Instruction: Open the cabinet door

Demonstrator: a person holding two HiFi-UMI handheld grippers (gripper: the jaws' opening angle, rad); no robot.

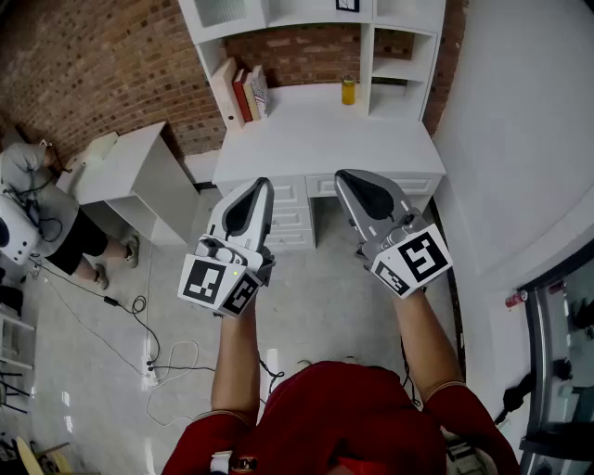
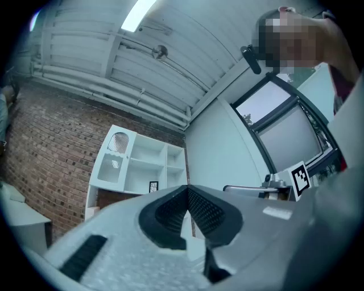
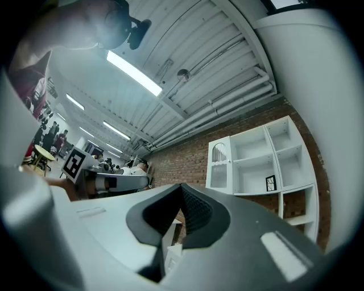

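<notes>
Left claw (image 1: 261, 184) and right claw (image 1: 345, 175), each with jaws together on nothing, hang side by side well short of the white desk (image 1: 325, 139); cabinet door (image 1: 221, 10), above the desk's left end, sits closed and untouched, so the whole opening remains to do.

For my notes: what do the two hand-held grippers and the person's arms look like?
Both the left hand-held gripper and the right hand-held gripper are light grey wedge-shaped shells with black ribbed pads. Each carries a white cube with black square markers. The person wears a red short-sleeved shirt; the forearms are bare.
</notes>
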